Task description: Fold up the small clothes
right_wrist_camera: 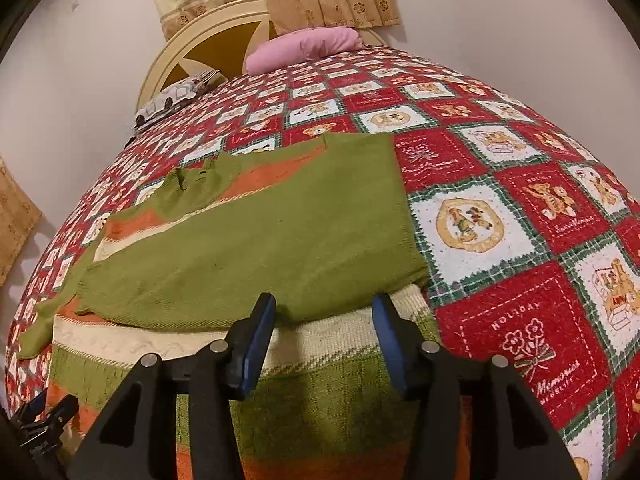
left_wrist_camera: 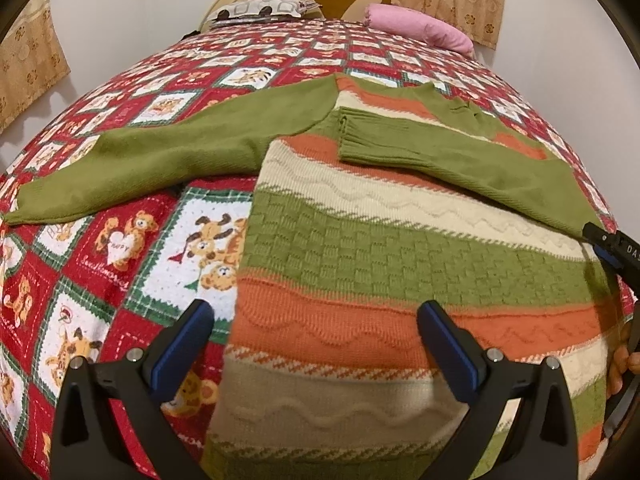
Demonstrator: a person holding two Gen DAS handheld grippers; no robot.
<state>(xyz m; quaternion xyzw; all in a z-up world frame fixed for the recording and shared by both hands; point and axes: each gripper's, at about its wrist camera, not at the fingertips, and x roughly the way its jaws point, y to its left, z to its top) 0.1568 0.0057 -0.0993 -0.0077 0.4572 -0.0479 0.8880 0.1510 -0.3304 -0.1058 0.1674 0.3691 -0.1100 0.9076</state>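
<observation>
Jaws of both grippers stand apart with nothing pinched between them. The left gripper (left_wrist_camera: 316,344) hovers over the lower body of the striped sweater (left_wrist_camera: 360,264), its pads clear of the knit. The right gripper (right_wrist_camera: 324,340) hangs at the sweater's right edge, just above the folded green sleeve (right_wrist_camera: 260,248), and appears released from it.

The sweater lies flat on the bed (right_wrist_camera: 520,200), spread over the red patchwork quilt. In the left wrist view its right sleeve is already laid across the chest, running from about 3 o'clock toward the centre, with the ribbed cuff (left_wrist_camera: 352,136) ending near the middle of the orange and cream stripes. The other sleeve (left_wrist_camera: 160,160) lies stretched out toward 9 o'clock on the quilt, not yet folded.

By this reading the fold is at an early stage: one sleeve is in, one remains, and the body has yet to be doubled over. A pink pillow (left_wrist_camera: 416,28) sits at 12 o'clock by the headboard.
</observation>
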